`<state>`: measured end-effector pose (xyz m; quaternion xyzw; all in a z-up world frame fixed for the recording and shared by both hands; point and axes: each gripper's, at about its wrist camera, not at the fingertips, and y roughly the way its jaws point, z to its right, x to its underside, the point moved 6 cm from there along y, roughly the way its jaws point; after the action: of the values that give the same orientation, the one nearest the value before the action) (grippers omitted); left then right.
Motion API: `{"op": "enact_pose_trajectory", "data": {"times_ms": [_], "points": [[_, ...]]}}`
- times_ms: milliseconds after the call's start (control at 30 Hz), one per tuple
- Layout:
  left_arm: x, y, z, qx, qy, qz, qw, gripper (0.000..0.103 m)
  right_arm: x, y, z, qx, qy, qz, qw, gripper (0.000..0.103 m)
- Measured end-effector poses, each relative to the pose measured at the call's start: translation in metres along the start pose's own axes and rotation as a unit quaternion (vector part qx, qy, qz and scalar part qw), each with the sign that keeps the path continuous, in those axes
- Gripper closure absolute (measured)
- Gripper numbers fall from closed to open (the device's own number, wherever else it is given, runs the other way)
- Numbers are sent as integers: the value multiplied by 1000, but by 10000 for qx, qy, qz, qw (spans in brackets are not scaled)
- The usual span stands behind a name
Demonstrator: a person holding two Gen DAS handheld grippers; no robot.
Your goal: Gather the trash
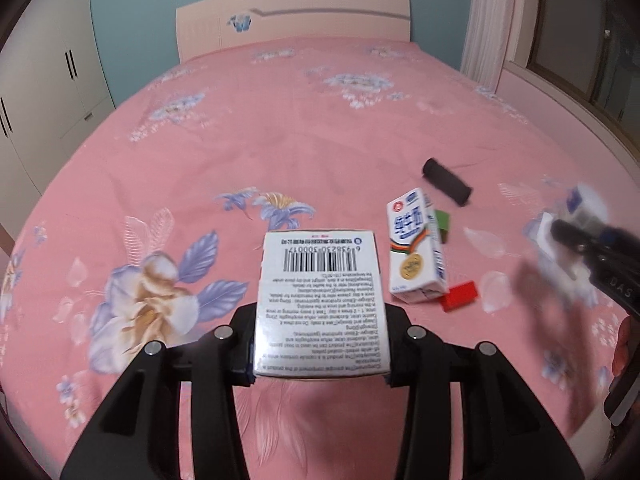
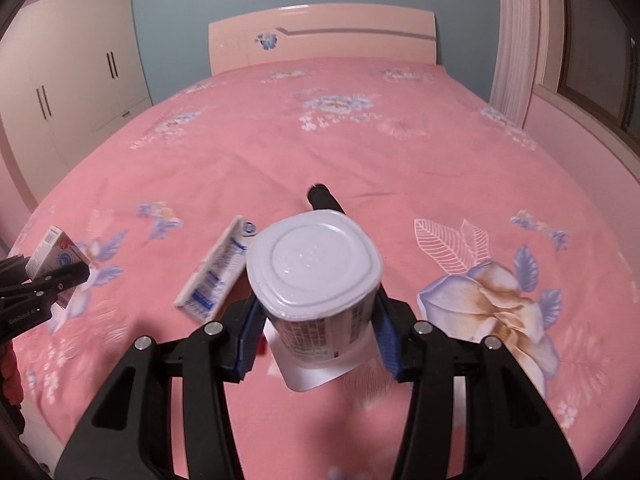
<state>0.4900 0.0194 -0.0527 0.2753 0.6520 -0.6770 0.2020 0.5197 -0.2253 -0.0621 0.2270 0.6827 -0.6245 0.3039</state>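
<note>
My left gripper [image 1: 320, 376] is shut on a white medicine box [image 1: 320, 296] with a barcode, held above the pink flowered bed [image 1: 280, 140]. My right gripper [image 2: 318, 344] is shut on a white yogurt cup [image 2: 316, 276], bottom towards the camera, its peeled lid hanging below. A white milk carton [image 1: 416, 248] lies on the bed, with a green block [image 1: 443, 220] behind it and a red block [image 1: 460, 296] at its near end. In the right wrist view the carton [image 2: 218, 268] lies left of the cup. At the left edge of that view, the left gripper [image 2: 60, 280] holds the box [image 2: 52, 256].
A black roll [image 1: 446, 181] lies beyond the carton; only its tip [image 2: 320, 196] shows behind the cup. The right gripper [image 1: 568, 236] is blurred at the left wrist view's right edge. A headboard [image 2: 320, 36] stands at the far end, wardrobes [image 2: 72, 76] on the left, a curtain [image 2: 516, 40] on the right.
</note>
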Motion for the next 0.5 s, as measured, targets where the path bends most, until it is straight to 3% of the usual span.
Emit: {"op": "enact_pose_trajectory", "data": {"times_ms": [500], "points": [[33, -150, 9, -34, 162, 658, 9977, 58, 13, -165, -46, -148, -481, 720, 9961, 53]]}}
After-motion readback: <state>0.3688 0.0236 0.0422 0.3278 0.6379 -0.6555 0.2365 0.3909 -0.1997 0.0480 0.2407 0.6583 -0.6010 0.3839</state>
